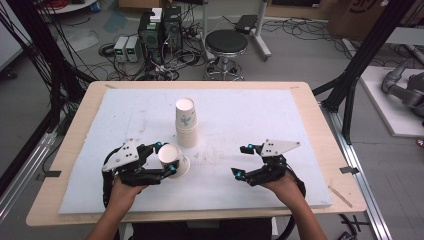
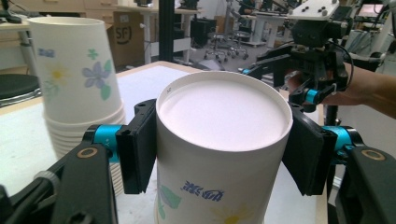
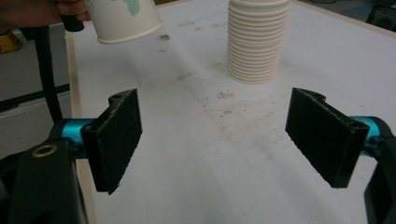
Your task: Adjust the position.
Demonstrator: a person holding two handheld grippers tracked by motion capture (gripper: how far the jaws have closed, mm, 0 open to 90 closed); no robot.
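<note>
The left gripper view looks straight into the mouth of a single paper cup [image 2: 223,140]: its white inside, a flower and blue lettering on its wall, and a black pad pressed against each side of the rim. The high view does not give that detail, but it places the whole scene: the left gripper [image 1: 166,158] holds the cup tilted, mouth toward the person, low over the white mat [image 1: 250,115] that covers the desk [image 1: 320,120]. The right gripper view shows the same cup [image 3: 122,16] from below, its base clear of the mat.

A tall stack of cups [image 1: 186,123] stands upright near the middle of the mat, just beyond the held cup and apart from it; its ribbed lower rims fill the upper part of the right gripper view [image 3: 254,39].

The right gripper [image 1: 242,161] hangs over the mat to the right, well apart from the cup, its jaws spread wide with bare, faintly stained mat between them. Nothing lies between the two grippers. Behind the desk stand a black stool [image 1: 226,44] and computer boxes [image 1: 160,31] among cables on the floor.
</note>
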